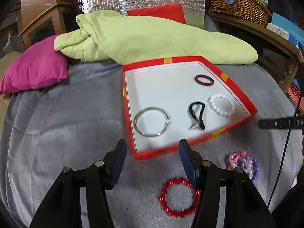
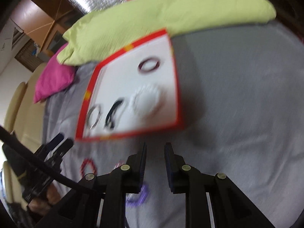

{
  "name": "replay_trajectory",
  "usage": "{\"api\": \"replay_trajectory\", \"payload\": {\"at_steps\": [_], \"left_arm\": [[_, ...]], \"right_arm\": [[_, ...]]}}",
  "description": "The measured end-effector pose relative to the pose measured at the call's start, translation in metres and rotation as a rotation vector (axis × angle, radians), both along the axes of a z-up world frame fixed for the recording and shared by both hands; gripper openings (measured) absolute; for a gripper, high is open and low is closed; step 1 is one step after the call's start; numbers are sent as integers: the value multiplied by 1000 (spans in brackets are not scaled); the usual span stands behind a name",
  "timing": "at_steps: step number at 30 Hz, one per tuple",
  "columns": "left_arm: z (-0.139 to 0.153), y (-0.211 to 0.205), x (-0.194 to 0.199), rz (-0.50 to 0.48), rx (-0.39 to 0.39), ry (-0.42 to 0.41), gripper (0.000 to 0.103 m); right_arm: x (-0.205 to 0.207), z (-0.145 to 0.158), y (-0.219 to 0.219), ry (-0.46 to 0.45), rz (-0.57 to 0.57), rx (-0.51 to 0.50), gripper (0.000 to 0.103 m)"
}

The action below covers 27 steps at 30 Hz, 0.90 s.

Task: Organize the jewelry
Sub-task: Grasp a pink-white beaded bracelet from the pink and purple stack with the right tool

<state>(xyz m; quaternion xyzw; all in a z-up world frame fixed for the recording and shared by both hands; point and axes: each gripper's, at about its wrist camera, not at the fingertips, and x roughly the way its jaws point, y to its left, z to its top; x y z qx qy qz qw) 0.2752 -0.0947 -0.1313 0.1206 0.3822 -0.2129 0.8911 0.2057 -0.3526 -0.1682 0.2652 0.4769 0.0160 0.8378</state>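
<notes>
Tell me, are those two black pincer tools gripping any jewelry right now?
No. The left gripper is open and empty above the red beaded bracelet; the right gripper is also open, holding nothing.

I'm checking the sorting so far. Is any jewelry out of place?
Yes. The red bead bracelet and the pink-purple bead bracelets lie on the grey blanket, outside the red box that holds the other four pieces.

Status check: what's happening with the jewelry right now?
Both tongs open, empty. Four pieces in red box. Red bracelet, purple bracelets outside. Nothing blocking.
</notes>
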Motion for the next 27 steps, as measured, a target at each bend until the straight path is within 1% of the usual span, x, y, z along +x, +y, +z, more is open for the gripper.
{"api": "replay_trajectory", "payload": {"at_steps": [3, 5, 8, 11, 13, 18, 21, 22, 24, 27], "left_arm": [[-2, 1, -9, -17, 13, 3, 58], [-4, 0, -12, -22, 20, 12, 58], [-8, -1, -12, -25, 26, 31, 58], [-11, 0, -10, -25, 28, 42, 58], [-10, -1, -9, -28, 22, 47, 58], [-10, -4, -8, -40, 22, 47, 58], [-12, -9, -10, -56, 32, 47, 58], [-12, -10, -11, -61, 37, 46, 58], [-13, -12, -11, -68, 46, 46, 58], [-15, -15, -12, -79, 53, 50, 58]], "right_arm": [[-8, -11, 14, 40, 47, 56, 21], [-8, -15, 20, 54, 57, 82, 21], [-2, -19, 26, 68, 61, 82, 21], [7, -28, 32, 112, 76, 94, 21], [12, -32, 35, 125, 80, 91, 22], [20, -34, 40, 117, 86, 114, 22], [21, -31, 44, 102, 103, 101, 22], [21, -31, 46, 97, 114, 93, 19], [22, -29, 49, 86, 126, 71, 10], [21, -23, 48, 55, 111, 69, 9]]}}
